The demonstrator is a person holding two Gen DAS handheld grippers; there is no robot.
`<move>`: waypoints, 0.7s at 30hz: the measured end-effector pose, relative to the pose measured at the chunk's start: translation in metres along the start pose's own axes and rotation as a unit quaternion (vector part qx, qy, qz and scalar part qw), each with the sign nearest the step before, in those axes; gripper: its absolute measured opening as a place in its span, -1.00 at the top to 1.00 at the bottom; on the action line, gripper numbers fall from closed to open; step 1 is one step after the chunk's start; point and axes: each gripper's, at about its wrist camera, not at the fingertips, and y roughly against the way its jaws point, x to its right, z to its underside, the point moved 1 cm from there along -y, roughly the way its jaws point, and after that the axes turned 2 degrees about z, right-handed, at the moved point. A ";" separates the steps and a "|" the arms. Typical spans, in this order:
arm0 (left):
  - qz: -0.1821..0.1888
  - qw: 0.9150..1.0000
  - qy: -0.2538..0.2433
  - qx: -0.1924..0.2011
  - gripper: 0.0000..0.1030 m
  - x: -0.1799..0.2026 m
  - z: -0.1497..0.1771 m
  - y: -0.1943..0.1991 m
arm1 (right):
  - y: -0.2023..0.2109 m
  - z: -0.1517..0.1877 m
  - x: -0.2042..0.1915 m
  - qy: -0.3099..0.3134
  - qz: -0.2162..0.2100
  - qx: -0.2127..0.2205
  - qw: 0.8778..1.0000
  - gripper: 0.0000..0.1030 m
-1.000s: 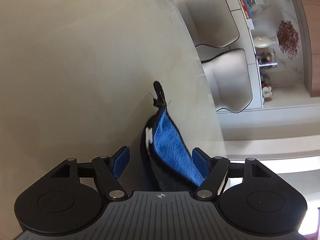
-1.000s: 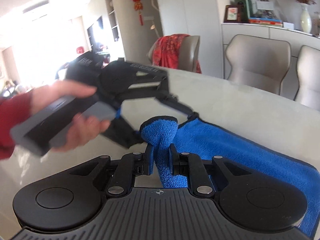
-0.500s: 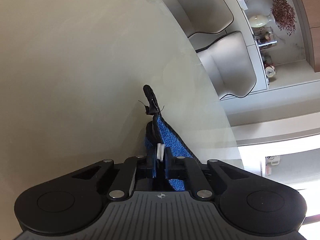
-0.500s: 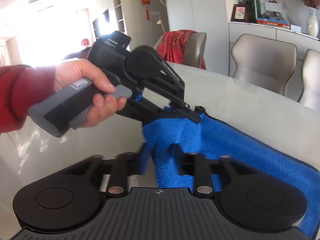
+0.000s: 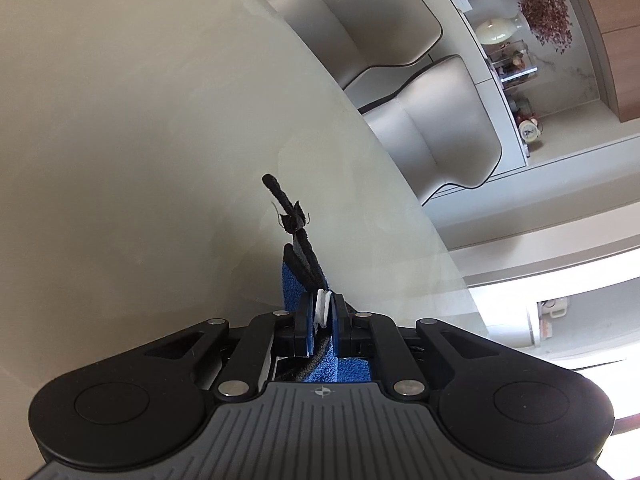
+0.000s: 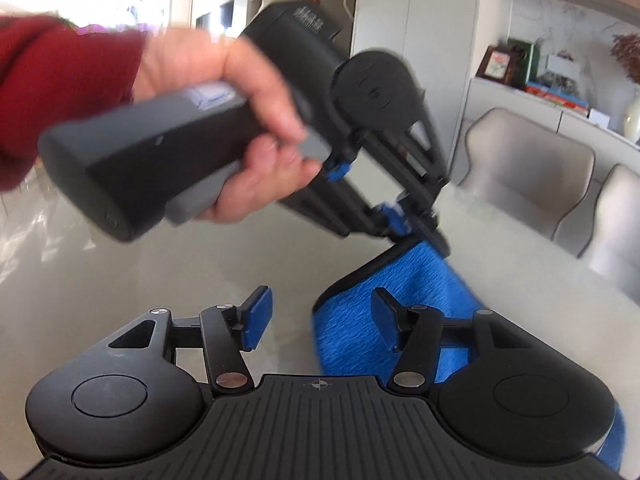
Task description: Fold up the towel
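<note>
The blue towel with black edging hangs lifted over the pale table. My left gripper is shut on its corner, with the white label and black hanging loop sticking out past the fingers. The right wrist view shows that left gripper in a hand, holding the towel corner up. My right gripper is open and empty, its right finger in front of the hanging towel, not gripping it.
Two beige chairs stand at the table's far edge. A sideboard with a vase, books and ornaments runs behind them. The person's red-sleeved arm is at the left of the right wrist view.
My left gripper closed on the towel corner and lifted it. My right gripper let go of the towel and opened.
</note>
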 end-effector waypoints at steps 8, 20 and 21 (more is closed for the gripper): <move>0.029 0.999 -0.041 -0.016 0.86 0.032 0.011 0.004 | 0.028 0.013 0.026 -0.069 0.016 0.037 0.997 -0.25; 0.038 0.980 -0.155 -0.118 0.80 0.110 0.094 -0.065 | 0.093 0.079 0.102 -0.267 0.051 0.053 0.961 -0.49; 0.034 0.977 -0.168 -0.129 0.71 0.114 0.103 -0.073 | 0.097 0.085 0.108 -0.282 0.055 0.053 0.956 -0.49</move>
